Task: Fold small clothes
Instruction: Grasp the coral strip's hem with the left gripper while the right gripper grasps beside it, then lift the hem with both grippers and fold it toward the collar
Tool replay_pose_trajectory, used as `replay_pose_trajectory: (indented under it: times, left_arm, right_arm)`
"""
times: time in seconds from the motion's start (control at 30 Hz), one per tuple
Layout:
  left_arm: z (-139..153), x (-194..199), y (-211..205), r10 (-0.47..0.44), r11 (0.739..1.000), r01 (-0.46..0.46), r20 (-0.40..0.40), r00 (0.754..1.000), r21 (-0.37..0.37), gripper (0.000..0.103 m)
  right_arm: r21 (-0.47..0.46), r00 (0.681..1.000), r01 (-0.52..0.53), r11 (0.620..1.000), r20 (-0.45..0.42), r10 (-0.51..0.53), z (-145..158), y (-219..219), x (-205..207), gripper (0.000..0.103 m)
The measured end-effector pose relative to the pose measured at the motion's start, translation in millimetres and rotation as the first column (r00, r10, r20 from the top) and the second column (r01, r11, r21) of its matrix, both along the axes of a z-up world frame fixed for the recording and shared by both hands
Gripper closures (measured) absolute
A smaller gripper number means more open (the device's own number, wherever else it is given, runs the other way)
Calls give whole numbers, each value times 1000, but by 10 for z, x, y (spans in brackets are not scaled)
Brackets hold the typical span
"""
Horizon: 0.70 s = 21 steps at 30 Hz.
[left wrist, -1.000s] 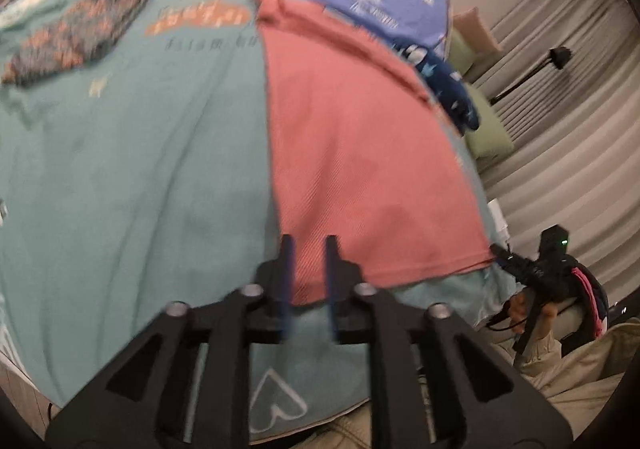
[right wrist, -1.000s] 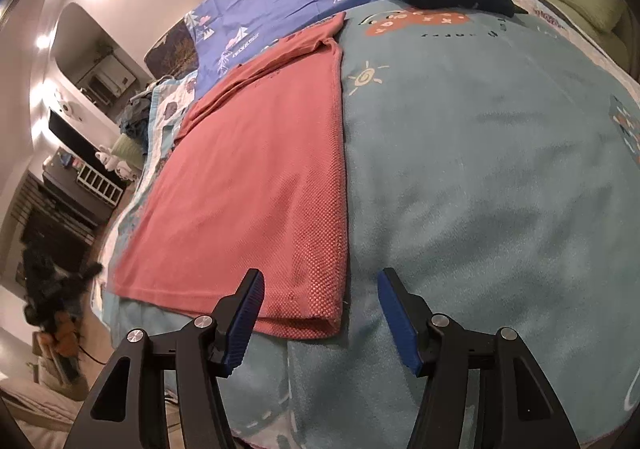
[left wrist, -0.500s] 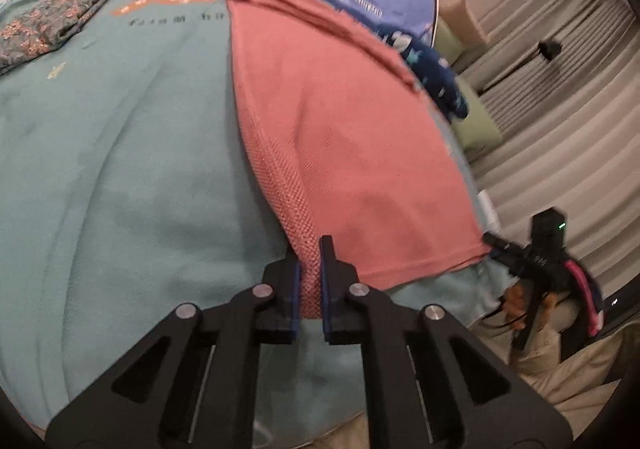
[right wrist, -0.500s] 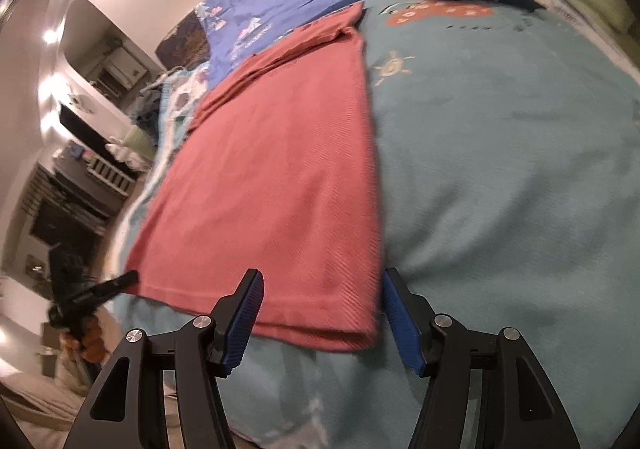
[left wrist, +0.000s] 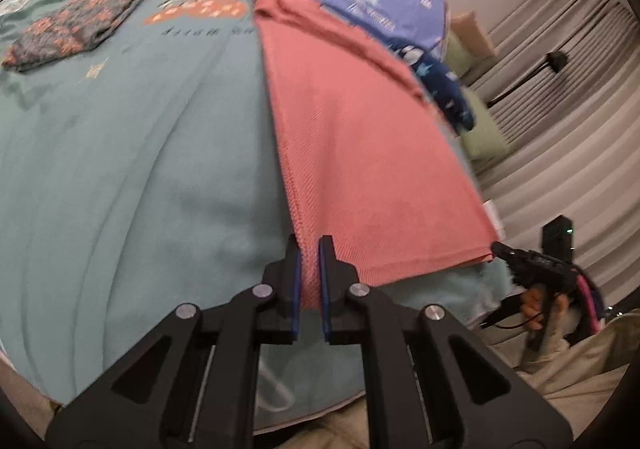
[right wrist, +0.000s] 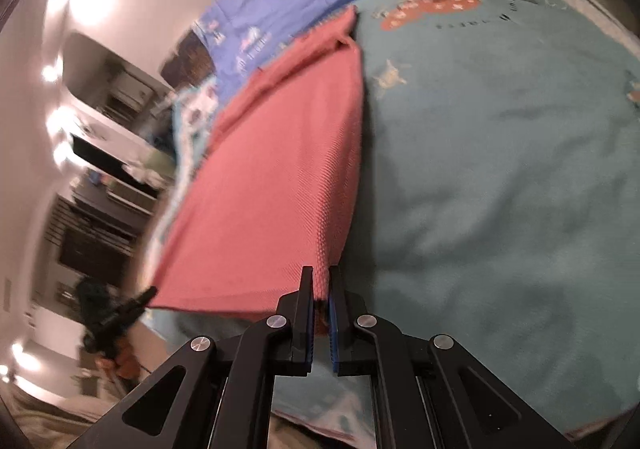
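We work over a bed spread with a soft teal fleece blanket printed with cartoon shapes, grey pleated curtains behind. In the left wrist view, our left gripper has its jaws clamped on the near left corner of the coral-pink waffle-knit garment, which lies flat as a long folded rectangle; a second ago this corner was only being approached. In the right wrist view, our right gripper, wide open half a second ago, has now pinched the near right corner of the garment. With both corners held, we judge the next fold ready to lift.
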<state>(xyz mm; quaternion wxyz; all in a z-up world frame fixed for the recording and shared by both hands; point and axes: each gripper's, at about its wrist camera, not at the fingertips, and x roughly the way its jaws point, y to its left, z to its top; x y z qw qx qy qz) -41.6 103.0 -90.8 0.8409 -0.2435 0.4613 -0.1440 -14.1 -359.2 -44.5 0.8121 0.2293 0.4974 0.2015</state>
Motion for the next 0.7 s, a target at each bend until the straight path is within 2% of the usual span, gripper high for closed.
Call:
replay_pose_trajectory:
  times: [0.07,0.13,0.17,0.2,0.23,0.27,0.3,0.33,0.5,0.57,0.63,0.67,0.7]
  left_arm:
    - [-76,-12,15,17,1000,-17,-27,999,13,94]
    - [-84,-26,20,27,999,-26,-26,999,21,91]
    - [-75,-40,22,28,999,-28,-23,999,27,79]
    - [-53,-49,15,29,999,-28,-19,999,43,64]
    - [-43,-47,8,31,998,-30,-13,999,56,59]
    - [-38,-24,0,32,997,-31,-8,999,67,55]
    - [-43,-2,-22,27,996,-27,-7,1000,80,55]
    - [-68,19,-35,23,996,-22,-12,1000,84,55]
    - [-97,97,-79,12,997,-13,3,1000,75,55]
    - [-91,132,-91,6,997,-6,-1,1000,72,56]
    - [-81,175,-119,-7,997,7,-2,1000,78,86]
    - [-109,214,-117,-7,999,9,-32,999,51,99]
    - [-122,217,-83,29,1000,-29,-47,998,1,99]
  right_arm:
    - [-88,999,-5,996,-40,2,-107,26,-14,95]
    - [-133,998,-13,991,-65,5,-186,29,-25,94]
    - [-133,998,-15,991,-66,6,-196,15,-39,92]
    - [-116,998,-11,993,-57,5,-185,-16,-60,82]
    - [-107,999,-5,994,-50,0,-170,-48,-66,75]
    - [-97,999,4,995,-37,-8,-148,-79,-80,59]
    - [-87,1000,15,996,-21,-17,-121,-108,-91,48]
    - [-74,1000,21,997,-9,-22,-112,-127,-95,47]
    - [1,999,16,1000,-46,-16,-252,-121,36,45]
    - [10,999,5,1000,-32,-4,-277,-105,80,45]
    - [14,1000,-14,1000,-25,15,-274,-48,149,45]
    - [13,999,-21,1000,-29,21,-275,-14,181,49]
    - [-1,999,-29,1000,-32,29,-268,35,206,82]
